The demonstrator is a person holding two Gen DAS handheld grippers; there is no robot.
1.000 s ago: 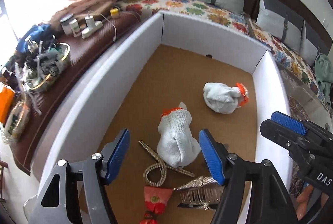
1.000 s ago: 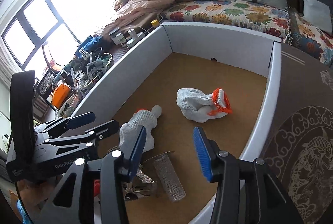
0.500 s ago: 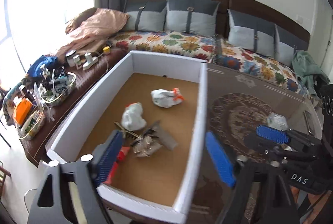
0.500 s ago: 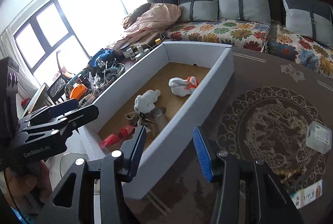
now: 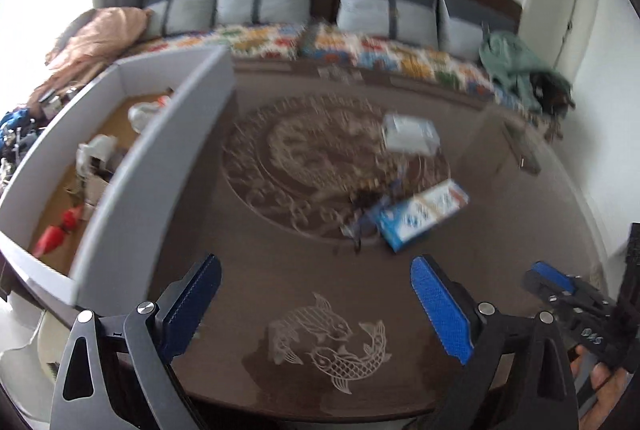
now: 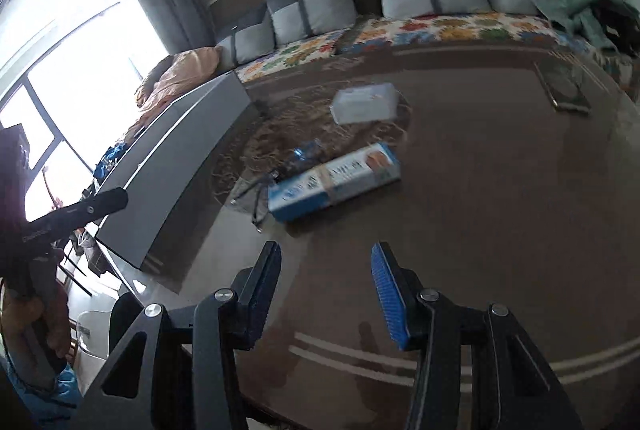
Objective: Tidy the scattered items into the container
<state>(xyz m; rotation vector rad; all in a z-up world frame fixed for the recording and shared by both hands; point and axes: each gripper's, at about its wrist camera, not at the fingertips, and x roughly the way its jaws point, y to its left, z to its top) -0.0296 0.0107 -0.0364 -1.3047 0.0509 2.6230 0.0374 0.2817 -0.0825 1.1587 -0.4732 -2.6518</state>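
Observation:
A white-walled box (image 5: 132,166) stands at the table's left; it also shows in the right wrist view (image 6: 176,166). Inside lie white gloves (image 5: 140,110), a red item (image 5: 56,230) and metal pieces. On the dark table lie a blue-and-white carton (image 5: 422,216) (image 6: 334,182), a clear plastic case (image 5: 408,132) (image 6: 364,102) and a small dark tangled item (image 5: 360,218) (image 6: 276,178). My left gripper (image 5: 316,302) is open and empty, over the table's near part. My right gripper (image 6: 326,290) is open and empty, short of the carton.
A sofa with a floral cover (image 5: 360,46) and grey cushions runs behind the table. A green garment (image 5: 516,66) lies at its right end. A dark flat item (image 6: 564,86) lies at the table's far right. Clutter (image 5: 16,126) sits left of the box.
Both grippers have pulled back out of the box and swung right over the open table. The carton, case and tangled item have come into view. Both stay open and empty.

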